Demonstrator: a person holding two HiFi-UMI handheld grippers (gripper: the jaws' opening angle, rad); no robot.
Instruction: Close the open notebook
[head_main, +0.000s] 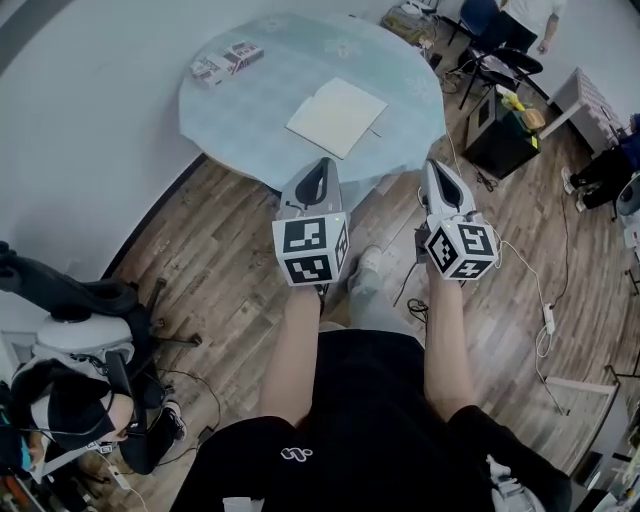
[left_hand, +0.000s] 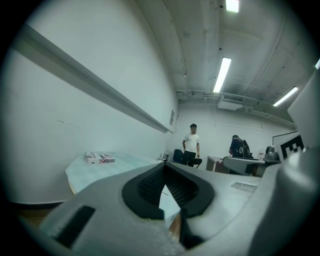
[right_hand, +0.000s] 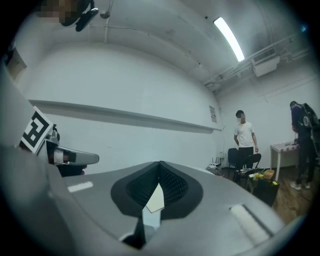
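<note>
Our left gripper (head_main: 322, 165) and right gripper (head_main: 438, 168) hung short of the tabletop (head_main: 250, 110), each with fingers pressed together on nothing. Well ahead of them the open notebook (head_main: 337, 117) lay flat. We judged it best to come in low, part one pair, and catch a cover's outer edge before folding it over.

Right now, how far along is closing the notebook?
Nothing looks done: the notebook lies open, pale pages up, on the round table. In hand: nothing; the left gripper and right gripper are shut and empty, short of the table edge. Left: reach the notebook and fold its cover over.
</note>
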